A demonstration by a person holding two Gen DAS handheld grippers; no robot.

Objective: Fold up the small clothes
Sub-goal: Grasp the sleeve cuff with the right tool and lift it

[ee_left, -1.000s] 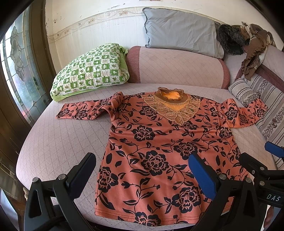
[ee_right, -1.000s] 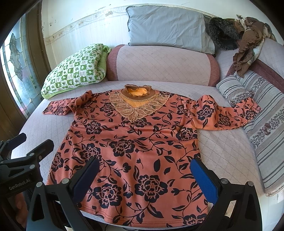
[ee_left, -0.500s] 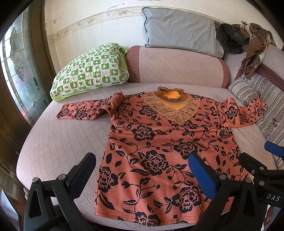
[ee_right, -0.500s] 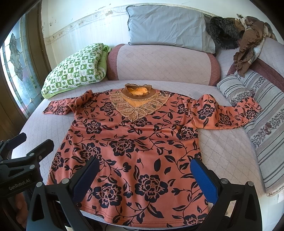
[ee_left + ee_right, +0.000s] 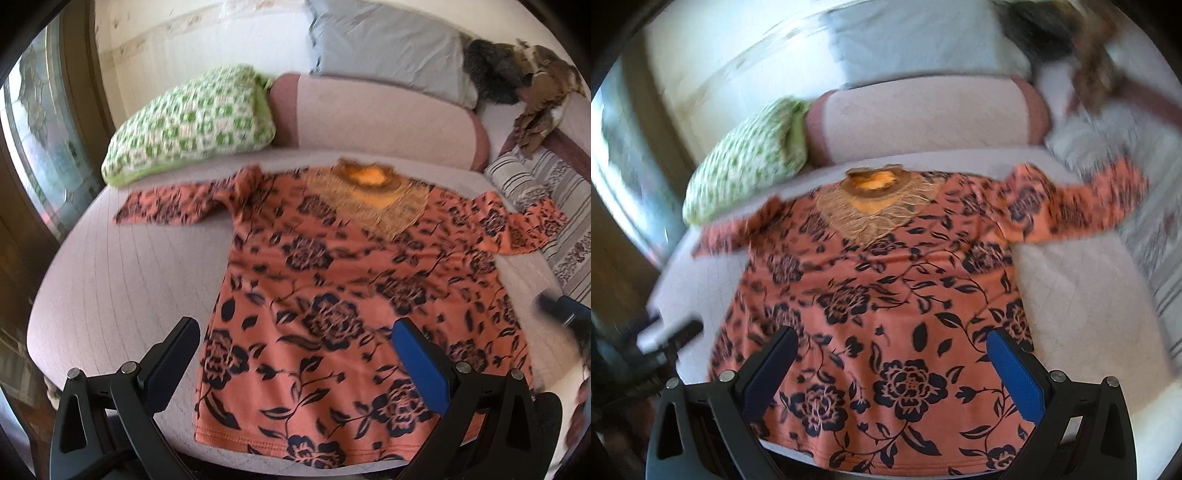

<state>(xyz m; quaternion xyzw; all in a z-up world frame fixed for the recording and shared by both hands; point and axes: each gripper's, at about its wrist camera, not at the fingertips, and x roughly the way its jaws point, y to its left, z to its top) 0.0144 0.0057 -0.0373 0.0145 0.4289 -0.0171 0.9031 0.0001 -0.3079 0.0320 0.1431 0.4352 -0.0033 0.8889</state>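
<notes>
a: pale quilted bed (image 5: 122,280) fills both views, pink bolster (image 5: 380,114) along the back, green checked pillow (image 5: 192,122) at back left, grey pillow (image 5: 384,40) leaning on the wall above the bolster.

b: where's the garment?

a: orange floral top (image 5: 332,295) lies flat on the bed, face up, collar toward the bolster, hem at the near edge. both sleeves spread out sideways. the one on the camera's right ends touching or just beside a striped cushion (image 5: 546,206), can't tell which.

b: left tool?

a: left tool (image 5: 295,354) jaws wide apart, nothing between them. it sits above the hem end of the top; one finger over bare bed, the blue-padded one over fabric.

b: right tool?

a: right tool (image 5: 892,363) also wide apart, holding nothing, both fingers over the lower part of the top (image 5: 886,314). contact with the fabric can't be judged.

b: image quality?

a: right wrist view heavily smeared, left one mildly. brown clothing heap (image 5: 535,88) at back right, detail unreadable.
</notes>
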